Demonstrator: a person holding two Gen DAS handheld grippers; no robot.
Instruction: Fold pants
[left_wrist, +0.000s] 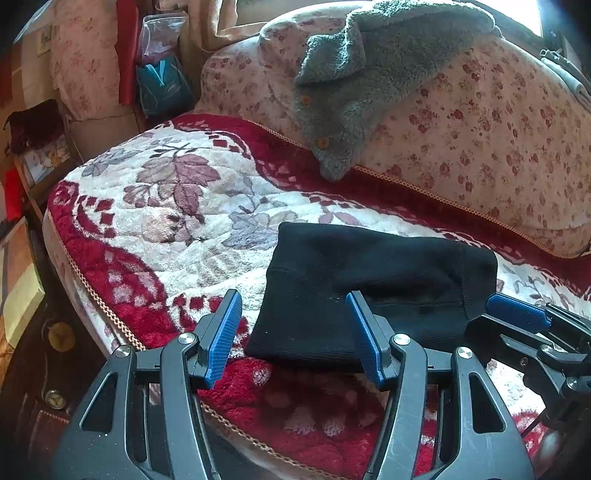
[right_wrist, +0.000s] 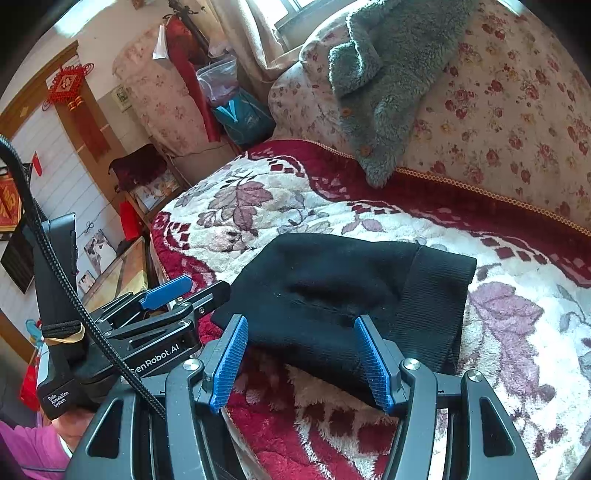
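The black pants (left_wrist: 373, 284) lie folded into a compact bundle on the red and white floral blanket (left_wrist: 159, 221); they also show in the right wrist view (right_wrist: 343, 291), ribbed waistband to the right. My left gripper (left_wrist: 293, 314) is open and empty, its jaws wide at the bundle's near left edge. My right gripper (right_wrist: 301, 339) is open and empty at the bundle's near edge. Each gripper shows in the other's view: the right one (left_wrist: 524, 321) at the pants' right side, the left one (right_wrist: 177, 295) at their left.
A grey fleece garment (left_wrist: 354, 85) hangs over the floral sofa back (left_wrist: 480, 140). The blanket's near edge (left_wrist: 96, 295) drops off at the left. Bags (right_wrist: 236, 103) and a small side table (right_wrist: 147, 184) stand beyond the sofa's far end.
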